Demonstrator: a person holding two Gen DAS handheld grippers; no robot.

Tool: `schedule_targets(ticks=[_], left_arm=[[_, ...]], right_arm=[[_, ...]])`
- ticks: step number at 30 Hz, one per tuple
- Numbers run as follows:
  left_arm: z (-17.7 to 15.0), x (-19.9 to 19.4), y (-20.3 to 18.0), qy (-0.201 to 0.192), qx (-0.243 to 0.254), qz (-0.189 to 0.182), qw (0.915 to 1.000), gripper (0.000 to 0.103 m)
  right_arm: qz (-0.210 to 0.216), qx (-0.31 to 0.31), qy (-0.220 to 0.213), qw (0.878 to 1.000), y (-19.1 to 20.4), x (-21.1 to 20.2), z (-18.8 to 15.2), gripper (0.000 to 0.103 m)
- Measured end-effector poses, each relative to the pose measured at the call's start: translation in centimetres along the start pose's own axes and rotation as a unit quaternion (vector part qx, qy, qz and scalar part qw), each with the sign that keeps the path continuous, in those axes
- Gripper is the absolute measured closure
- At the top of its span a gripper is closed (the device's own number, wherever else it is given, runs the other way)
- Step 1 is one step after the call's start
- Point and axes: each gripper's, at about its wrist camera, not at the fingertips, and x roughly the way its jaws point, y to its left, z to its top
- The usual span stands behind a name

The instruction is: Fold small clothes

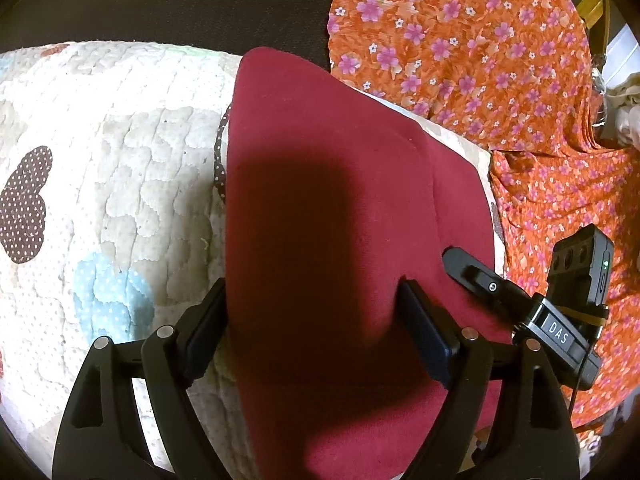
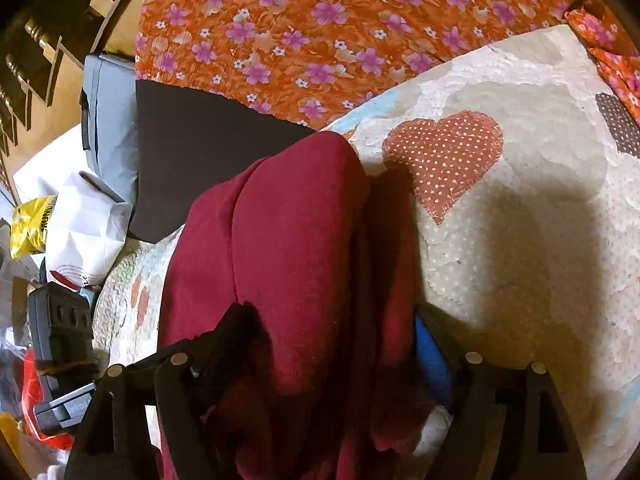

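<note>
A dark red garment (image 1: pixel 320 184) lies folded lengthwise on a white quilted cover (image 1: pixel 120 140) with heart patches. My left gripper (image 1: pixel 312 312) is open, its fingers astride the near end of the garment. In the left wrist view the right gripper (image 1: pixel 476 272) rests on the garment's right edge. In the right wrist view the garment (image 2: pixel 288 248) is bunched between the fingers of my right gripper (image 2: pixel 320 344), which look wide apart; cloth hides the left fingertip, so whether it grips the cloth is unclear.
An orange floral cloth (image 1: pixel 480 48) (image 2: pixel 320 20) lies beyond the quilt. A dark panel (image 2: pixel 192 152), a grey box (image 2: pixel 108 120), white bags (image 2: pixel 84 228) and clutter sit left of the quilt in the right wrist view.
</note>
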Motion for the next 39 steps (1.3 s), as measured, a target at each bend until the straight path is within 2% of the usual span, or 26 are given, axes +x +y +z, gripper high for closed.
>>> schedule_targets(ticks=[8, 12, 15, 16, 17, 19, 24, 27, 31, 33, 35, 37, 39], left_arm=[[-0.2, 0.0, 0.0, -0.005, 0.003, -0.002, 1.0, 0.018], [-0.3, 0.0, -0.4, -0.003, 0.019, -0.005, 0.9998, 0.021], [-0.6, -0.7, -1.0, -0.013, 0.04, 0.001, 0.9991, 0.032], [-0.7, -1.2, -1.2, -0.016, 0.046, 0.001, 0.9988, 0.04], [-0.7, -1.7, -1.3, -0.015, 0.047, 0.0, 0.9988, 0.046], [-0.8, -2.9, -1.4, -0.007, 0.039, -0.009, 0.9992, 0.05], [-3.5, -7.7, -1.7, 0.007, 0.037, 0.001, 0.9993, 0.049], [-6.1, -10.1, -1.5, 0.019, 0.038, 0.017, 0.9989, 0.049], [-10.4, -12.0, -1.0, 0.045, 0.037, 0.049, 0.9971, 0.049], [-12.6, -11.6, -0.7, 0.069, 0.037, 0.075, 0.9941, 0.049], [-13.8, -11.2, -0.5, 0.076, 0.04, 0.096, 0.9916, 0.049], [-14.3, -12.1, -0.8, 0.056, 0.04, 0.104, 0.9923, 0.049], [-14.5, -13.2, -1.0, 0.038, 0.038, 0.115, 0.992, 0.049]], right_arm=[[0.004, -0.002, -0.001, 1.0, 0.1, -0.1, 0.0, 0.025], [0.007, -0.014, 0.003, 1.0, 0.6, -0.3, -0.1, 0.041], [-0.013, -0.042, -0.003, 0.999, 1.9, -0.8, -0.3, 0.055], [-0.019, -0.051, -0.006, 0.999, 2.4, -1.0, -0.3, 0.059], [-0.024, -0.061, -0.009, 0.998, 3.0, -1.4, -0.4, 0.061], [-0.02, -0.069, -0.011, 0.997, 3.9, -2.3, -0.4, 0.064], [0.008, -0.094, 0.004, 0.996, 7.6, -5.3, -2.2, 0.065], [0.02, -0.098, 0.017, 0.995, 9.4, -7.0, -4.8, 0.065], [0.042, -0.072, 0.045, 0.995, 9.8, -8.3, -8.9, 0.065], [0.041, -0.071, 0.065, 0.995, 9.9, -8.3, -11.4, 0.064], [0.012, -0.076, 0.085, 0.993, 9.2, -7.9, -13.1, 0.062], [-0.002, -0.058, 0.098, 0.994, 8.1, -8.1, -13.5, 0.06], [0.011, -0.016, 0.08, 0.997, 6.8, -10.1, -13.0, 0.06]])
